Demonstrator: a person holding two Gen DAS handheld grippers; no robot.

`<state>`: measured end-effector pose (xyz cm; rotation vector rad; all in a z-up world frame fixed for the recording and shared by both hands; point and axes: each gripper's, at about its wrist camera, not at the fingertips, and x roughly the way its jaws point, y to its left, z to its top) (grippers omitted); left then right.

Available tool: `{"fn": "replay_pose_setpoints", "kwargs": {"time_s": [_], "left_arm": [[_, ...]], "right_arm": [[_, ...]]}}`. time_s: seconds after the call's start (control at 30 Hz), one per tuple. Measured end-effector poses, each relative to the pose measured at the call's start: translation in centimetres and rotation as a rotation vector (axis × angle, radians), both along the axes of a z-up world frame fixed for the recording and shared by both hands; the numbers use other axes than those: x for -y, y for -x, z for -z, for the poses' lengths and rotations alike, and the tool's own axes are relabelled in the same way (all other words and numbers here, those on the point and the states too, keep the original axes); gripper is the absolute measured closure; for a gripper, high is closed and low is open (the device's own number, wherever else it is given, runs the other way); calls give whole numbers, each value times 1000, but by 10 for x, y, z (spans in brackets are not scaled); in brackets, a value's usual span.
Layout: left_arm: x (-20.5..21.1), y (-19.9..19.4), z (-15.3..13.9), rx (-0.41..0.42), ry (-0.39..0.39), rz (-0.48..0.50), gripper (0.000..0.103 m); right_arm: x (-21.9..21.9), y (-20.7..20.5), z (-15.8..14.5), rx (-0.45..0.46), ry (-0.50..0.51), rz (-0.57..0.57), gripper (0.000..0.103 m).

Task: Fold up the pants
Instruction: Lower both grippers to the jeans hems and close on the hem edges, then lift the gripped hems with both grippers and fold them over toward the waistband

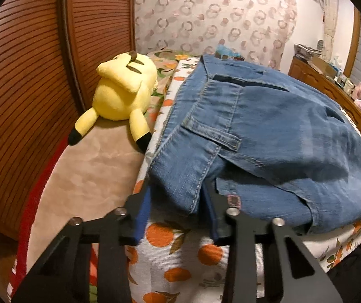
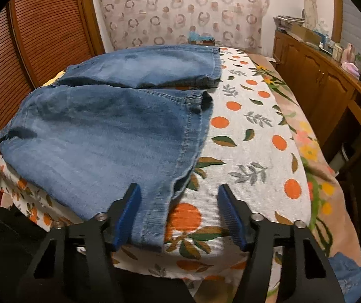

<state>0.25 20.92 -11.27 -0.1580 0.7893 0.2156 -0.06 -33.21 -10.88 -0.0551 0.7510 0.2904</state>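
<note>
Blue denim pants lie spread on a bed cover printed with oranges. My left gripper has the waistband corner filling the gap between its blue pads, and both pads touch the denim. In the right wrist view the pants lie folded over, with both leg ends toward the right. My right gripper stands open over the near leg hem. The hem lies against the left pad, while bare cover shows beside the right pad.
A yellow plush toy lies on the beige blanket left of the pants, near a slatted wooden door. A wooden cabinet with clutter on top runs along the right of the bed. A patterned curtain hangs behind.
</note>
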Motion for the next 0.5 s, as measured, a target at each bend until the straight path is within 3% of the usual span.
{"fn": "replay_pose_setpoints", "kwargs": {"time_s": [0.13,0.4,0.5], "left_arm": [[4,0,-6,21,0,16,85],[14,-1,-38,114,-21,51,87],[20,-4,-52,152,-34,68,87]], "right_arm": [[-7,1,-2,2,-4,-24,63],[-13,-2,-5,-5,-9,-63,88],[-18,-2,-11,16,-3,-74,89]]}}
